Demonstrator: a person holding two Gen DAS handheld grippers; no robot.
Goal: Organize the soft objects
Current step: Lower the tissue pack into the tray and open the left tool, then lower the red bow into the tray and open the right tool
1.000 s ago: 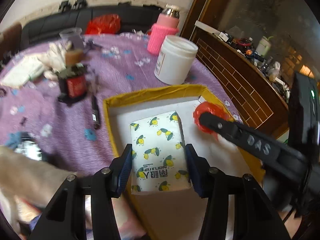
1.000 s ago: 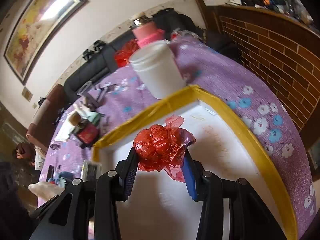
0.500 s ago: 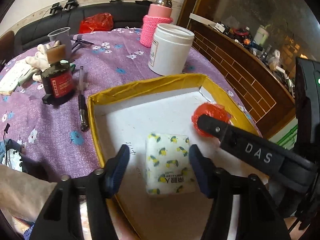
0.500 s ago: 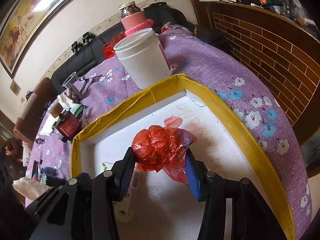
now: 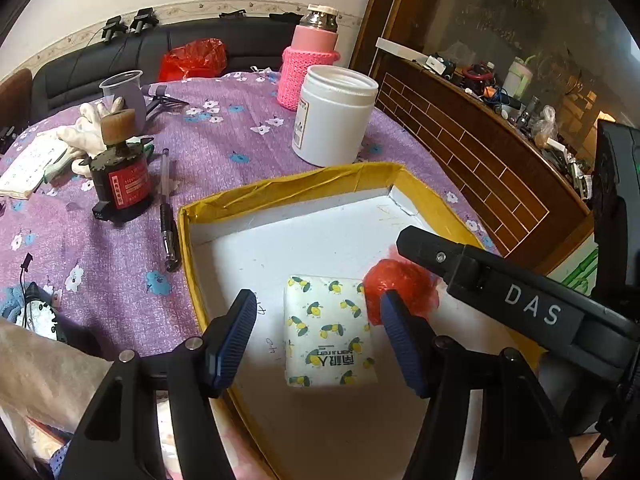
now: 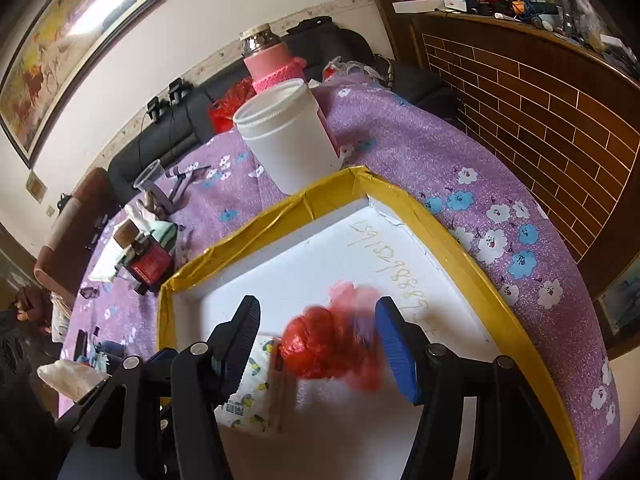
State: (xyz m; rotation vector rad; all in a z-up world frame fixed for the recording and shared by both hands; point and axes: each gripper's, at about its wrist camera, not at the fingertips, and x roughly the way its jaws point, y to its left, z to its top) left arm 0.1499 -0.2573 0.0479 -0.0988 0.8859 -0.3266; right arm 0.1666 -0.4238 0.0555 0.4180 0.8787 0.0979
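Your left tool (image 5: 318, 330) stands released over the lemon-print tissue pack (image 5: 330, 330); your right tool (image 6: 316, 340) is opening around the crumpled red plastic ball (image 6: 328, 350). Withdrawing carelessly could snag either, dragging it from the yellow-rimmed white foam box (image 5: 280, 188).

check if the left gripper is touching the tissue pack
Apart. The left wrist view shows white tray floor on both sides between the left gripper pads and the tissue pack, which lies flat in the tray.

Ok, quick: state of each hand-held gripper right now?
Left hand-held gripper: open, tissue pack lying free between its fingers.
Right hand-held gripper: jaws opening, red bag ball between them, not gripped.
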